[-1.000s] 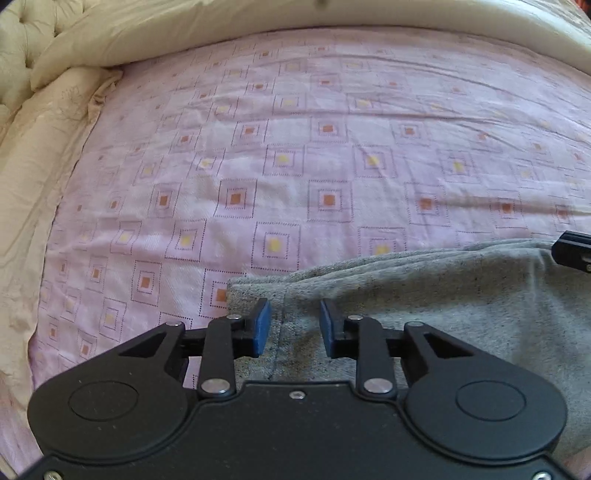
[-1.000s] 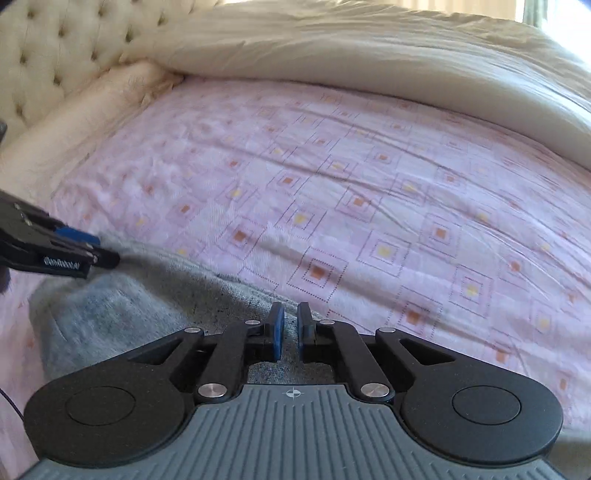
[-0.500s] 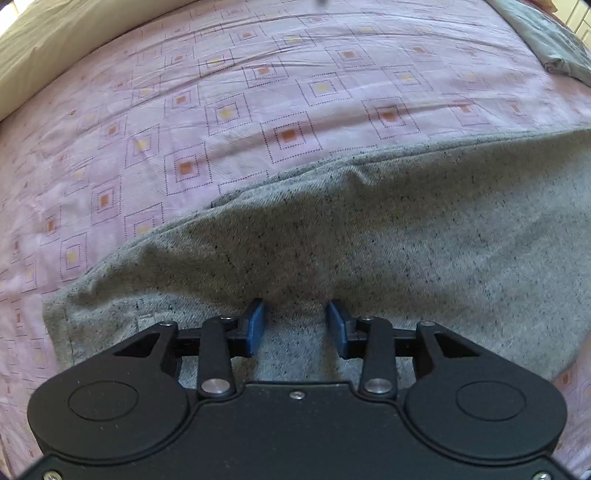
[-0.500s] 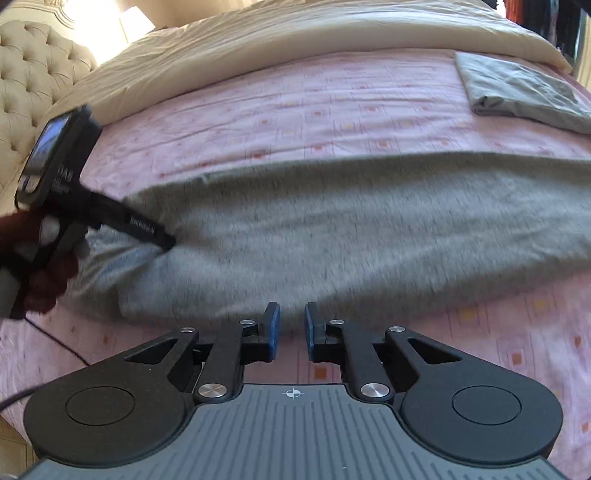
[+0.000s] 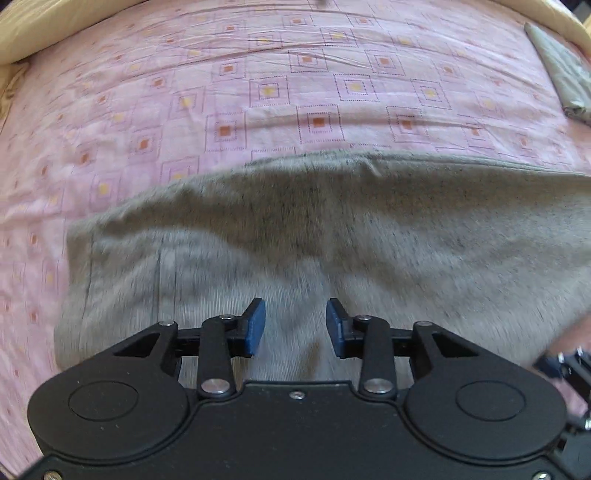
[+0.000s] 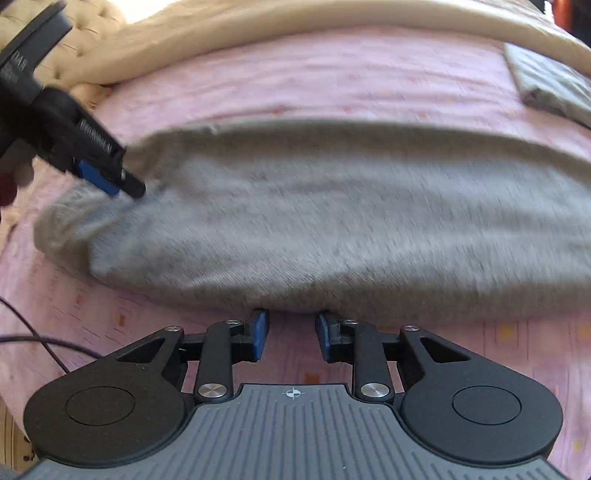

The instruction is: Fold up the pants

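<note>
On the pink sheet (image 5: 258, 92) the grey pants (image 5: 332, 229) lie spread sideways in a long band, and I'm right over them. My left gripper (image 5: 295, 326) points straight down at the cloth, blue pads (image 5: 255, 326) apart with grey knit showing in the gap and nothing pinched; those jaws have just eased in a touch but stand open. The pants fill my left view from nine o'clock across to three, their far edge running just under the sheet's squares at twelve, a stitched hem at nine. At four o'clock in that view a bit of my right tool peeks in, blurred. My right gripper (image 6: 291, 334) sits at the near edge of the pants (image 6: 332, 206), angled down; its jaws have just been opening, and now the pads (image 6: 260, 334) stand apart, with pink sheet (image 6: 332, 74) between them and the grey edge just beyond the tips, whether touching I cannot tell. From the right view my left tool (image 6: 122, 184) comes in at ten o'clock, its tip down on the pants' left end, a hand (image 6: 11, 177) at the frame edge behind it. A cable (image 6: 44, 343) trails across the sheet at eight o'clock. A folded grey cloth (image 6: 550, 81) lies at two o'clock, well apart from the pants, and a cream duvet (image 6: 332, 18) banks up at twelve. Everything is smeared with motion blur.
</note>
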{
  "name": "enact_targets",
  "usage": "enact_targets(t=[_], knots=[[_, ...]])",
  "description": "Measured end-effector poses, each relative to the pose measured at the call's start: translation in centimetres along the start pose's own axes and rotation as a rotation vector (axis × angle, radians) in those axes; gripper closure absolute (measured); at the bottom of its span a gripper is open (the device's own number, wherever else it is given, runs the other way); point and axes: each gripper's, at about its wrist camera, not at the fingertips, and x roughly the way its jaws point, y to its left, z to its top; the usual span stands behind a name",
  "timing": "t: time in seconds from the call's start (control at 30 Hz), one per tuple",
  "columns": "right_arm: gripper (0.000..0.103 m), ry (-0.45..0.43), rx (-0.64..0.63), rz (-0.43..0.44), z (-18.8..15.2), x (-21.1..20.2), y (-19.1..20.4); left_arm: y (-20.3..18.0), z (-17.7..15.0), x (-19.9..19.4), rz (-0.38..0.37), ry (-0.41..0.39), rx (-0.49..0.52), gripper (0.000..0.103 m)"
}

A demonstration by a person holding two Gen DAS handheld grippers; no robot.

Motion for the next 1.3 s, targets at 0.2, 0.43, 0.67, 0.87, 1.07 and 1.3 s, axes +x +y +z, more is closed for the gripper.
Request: enact_targets(t=[0.2, 0.43, 0.67, 0.87, 1.07, 1.3], knots=[[0.077, -0.05, 0.012, 0.077, 2.7, -0.5, -1.5, -1.9, -4.6, -2.0, -0.022, 0.023, 0.039, 0.059], [0.077, -0.005, 0.11, 0.139, 4.1, 0.4, -3.4, -7.2, -5.8, 0.4, -0.034, 0.079, 0.209, 0.059], [0.076, 0.003, 0.152, 0.171, 3.5, -1.2, -4.4, -7.1, -2.1, 1.7, 0.004, 0.071, 0.057, 0.068], [0.075, 0.016, 0.02, 0.192, 1.9, -2.6, -2.7, -4.0, 1.4, 1.2, -0.12, 0.131, -0.063, 0.068], [0.074, 0.002, -0.13, 0.198, 1.6, -1.6, 0.7, -3.8, 3.0, 1.7, -0.138, 0.187, -0.06, 0.068], [0.074, -0.052, -0.066, 0.167, 3.5, 0.3, 1.3, -3.0, 3.3, 2.1, -0.176, 0.244, -0.041, 0.068]])
